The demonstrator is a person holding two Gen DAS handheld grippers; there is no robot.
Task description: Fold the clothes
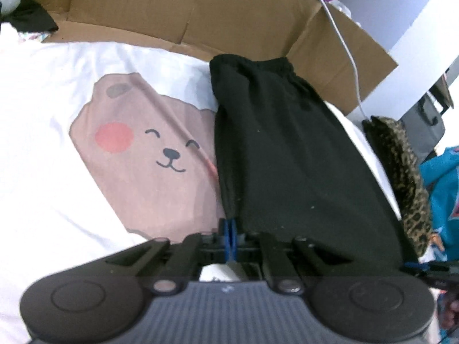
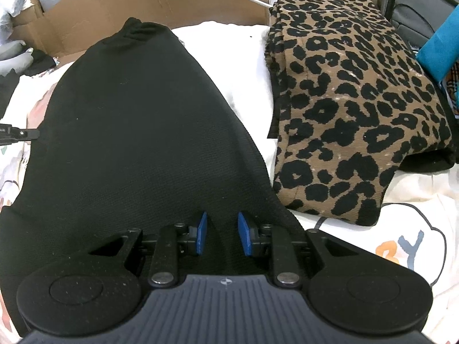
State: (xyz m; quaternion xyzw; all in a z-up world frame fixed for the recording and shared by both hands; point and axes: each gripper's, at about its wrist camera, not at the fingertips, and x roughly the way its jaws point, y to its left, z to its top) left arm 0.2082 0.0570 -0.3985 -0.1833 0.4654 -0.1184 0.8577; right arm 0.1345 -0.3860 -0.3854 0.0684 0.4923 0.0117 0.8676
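Observation:
A black garment (image 1: 287,149) lies lengthwise on a white sheet with a pink bear print (image 1: 149,149), its elastic waistband at the far end. My left gripper (image 1: 231,226) is shut on the garment's near left edge. In the right wrist view the black garment (image 2: 137,132) fills the middle. My right gripper (image 2: 221,230) is open, its blue pads (image 2: 243,232) apart just over the garment's near end, holding nothing. The left gripper's tip (image 2: 20,134) shows at the garment's left edge.
A folded leopard-print garment (image 2: 352,109) lies to the right of the black one; it also shows in the left wrist view (image 1: 401,177). Brown cardboard (image 1: 178,8) stands behind the bed. A white cable (image 1: 347,51) hangs over it. Teal cloth (image 1: 441,195) lies at far right.

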